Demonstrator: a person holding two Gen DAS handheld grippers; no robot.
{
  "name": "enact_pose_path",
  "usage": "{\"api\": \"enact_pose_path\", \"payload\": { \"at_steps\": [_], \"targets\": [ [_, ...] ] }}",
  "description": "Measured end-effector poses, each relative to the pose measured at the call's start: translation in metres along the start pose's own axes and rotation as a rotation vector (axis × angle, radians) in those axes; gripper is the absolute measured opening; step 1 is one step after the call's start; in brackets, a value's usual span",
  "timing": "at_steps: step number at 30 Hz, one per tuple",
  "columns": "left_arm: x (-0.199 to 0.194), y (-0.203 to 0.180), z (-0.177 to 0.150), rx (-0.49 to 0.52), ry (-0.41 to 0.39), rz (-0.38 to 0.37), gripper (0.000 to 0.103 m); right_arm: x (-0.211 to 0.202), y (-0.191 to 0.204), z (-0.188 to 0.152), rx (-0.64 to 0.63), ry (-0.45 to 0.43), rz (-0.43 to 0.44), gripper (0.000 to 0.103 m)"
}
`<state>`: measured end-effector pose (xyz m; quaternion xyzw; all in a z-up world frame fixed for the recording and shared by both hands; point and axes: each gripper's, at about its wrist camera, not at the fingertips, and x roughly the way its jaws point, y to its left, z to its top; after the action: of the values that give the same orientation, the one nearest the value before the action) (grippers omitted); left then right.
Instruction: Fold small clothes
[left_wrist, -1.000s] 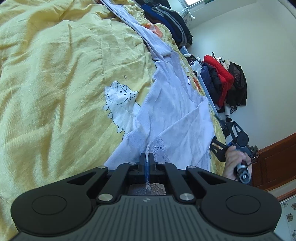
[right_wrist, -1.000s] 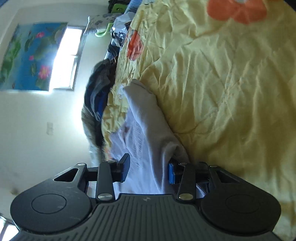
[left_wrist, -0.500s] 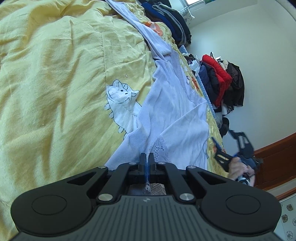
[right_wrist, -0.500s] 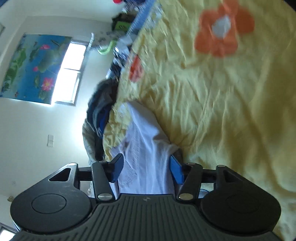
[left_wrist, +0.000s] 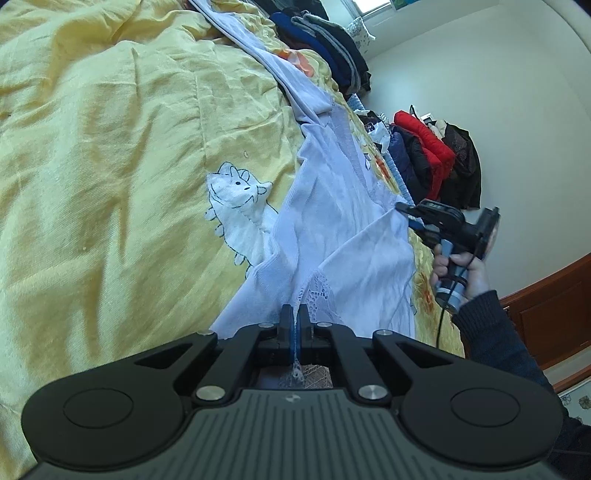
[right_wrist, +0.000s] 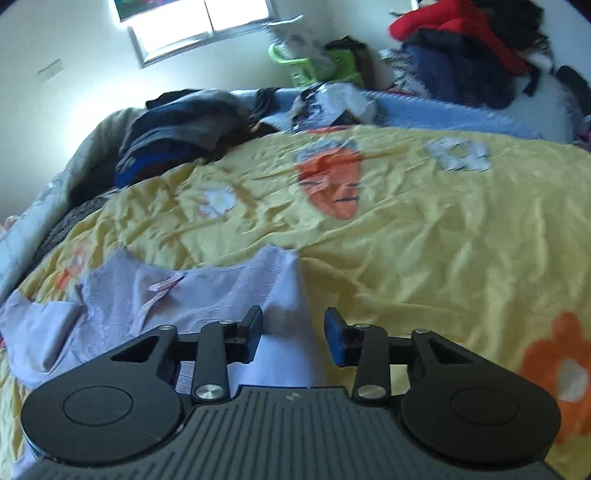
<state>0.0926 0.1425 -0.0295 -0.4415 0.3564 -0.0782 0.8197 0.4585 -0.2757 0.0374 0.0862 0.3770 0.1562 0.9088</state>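
Left claw (left_wrist: 294, 317) pinches white garment (left_wrist: 343, 236), lace edge hidden.

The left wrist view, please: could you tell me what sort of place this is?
Most likely a bedroom: a yellow cartoon-print quilt covers a bed, coats are heaped by the wall, and folded clothes are stacked.
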Motion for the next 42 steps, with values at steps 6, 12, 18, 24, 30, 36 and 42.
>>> {"api": "enact_pose_path", "payload": {
  "at_steps": [6,12,18,24,30,36,42],
  "targets": [
    [-0.001,0.005,0.002,-0.013,0.009,-0.018,0.002,0.005,-0.022,0.008,0.119,0.016,0.067,0.005],
    [0.0,0.005,0.0,0.003,0.006,-0.025,0.002,0.014,-0.068,-0.012,0.309,0.014,0.092,0.006],
    [-0.001,0.004,0.001,0.008,0.005,-0.025,0.002,-0.019,-0.084,-0.014,0.51,-0.139,0.135,0.027],
    [-0.003,0.0,-0.003,0.036,-0.01,-0.012,0.002,-0.044,-0.027,-0.031,0.284,-0.014,0.339,0.036],
    [-0.046,-0.03,-0.005,0.25,-0.163,0.123,0.003,-0.013,-0.032,-0.059,0.272,0.073,0.226,0.007],
    [-0.059,-0.073,-0.014,0.492,-0.194,0.066,0.003,-0.072,0.001,-0.069,0.207,0.022,0.281,0.039],
    [-0.007,-0.078,-0.044,0.596,-0.028,0.102,0.003,-0.084,0.046,-0.106,0.038,0.136,0.299,0.043]
  ]
}}
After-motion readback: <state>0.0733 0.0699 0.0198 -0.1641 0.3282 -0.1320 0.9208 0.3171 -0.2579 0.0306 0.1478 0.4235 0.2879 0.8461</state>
